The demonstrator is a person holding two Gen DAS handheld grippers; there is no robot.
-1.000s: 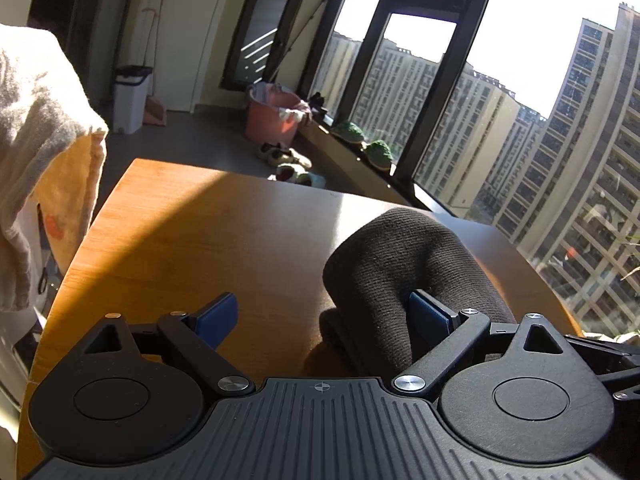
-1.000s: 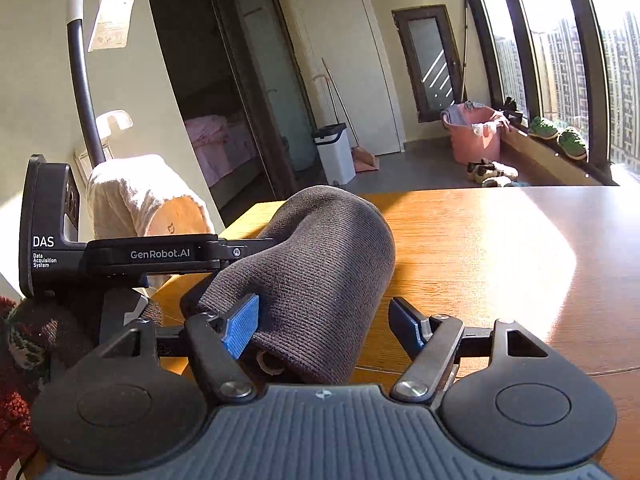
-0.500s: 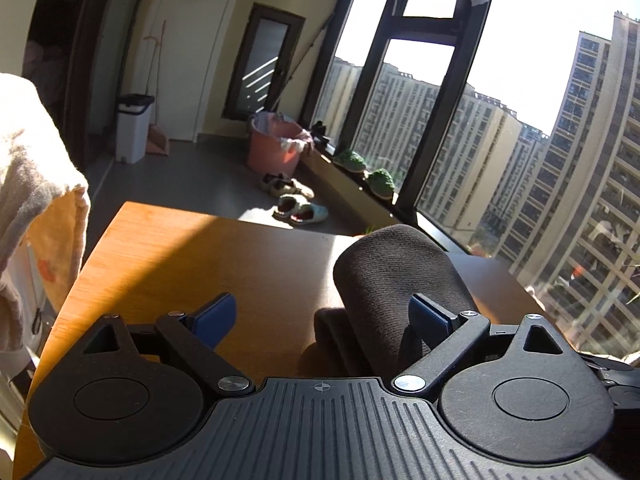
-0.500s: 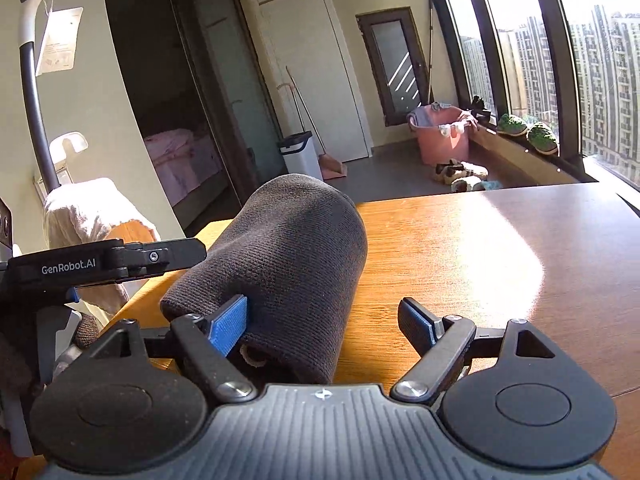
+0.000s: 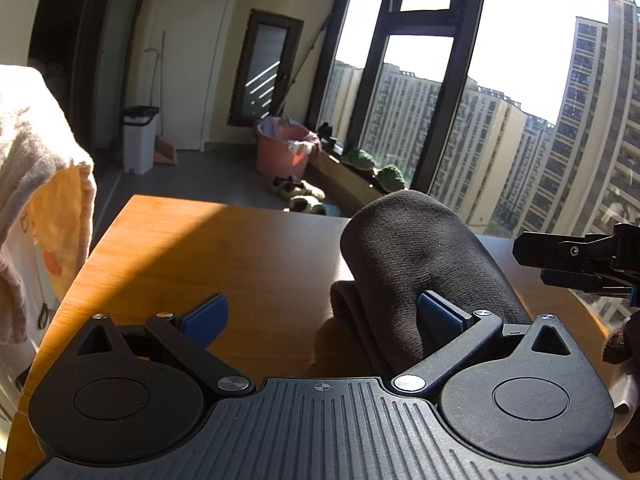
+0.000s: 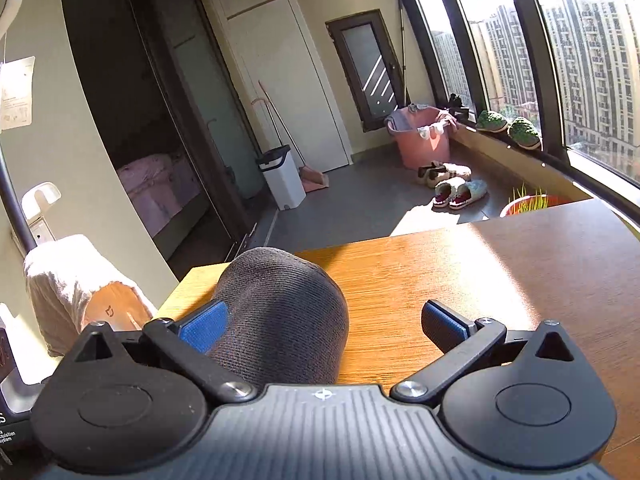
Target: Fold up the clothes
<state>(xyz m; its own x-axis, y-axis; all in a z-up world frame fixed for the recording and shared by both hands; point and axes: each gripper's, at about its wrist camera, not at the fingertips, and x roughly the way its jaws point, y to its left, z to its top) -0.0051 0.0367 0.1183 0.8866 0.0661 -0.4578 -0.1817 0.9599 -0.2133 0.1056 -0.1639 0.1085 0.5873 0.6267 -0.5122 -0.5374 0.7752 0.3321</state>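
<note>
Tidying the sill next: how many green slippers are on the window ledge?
2: one green slipper sits beside the other green slipper on the window ledge; none seem hidden.

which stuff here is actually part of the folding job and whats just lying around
Part of the job:
- dark knit garment on the wooden table
- left gripper, open
- right gripper, open

Just lying about:
- pink tub
- white bin
- slippers

free: sunlit table (image 6: pixel 500 280) right | blocked: rolled knit garment (image 6: pixel 280 308) left
</note>
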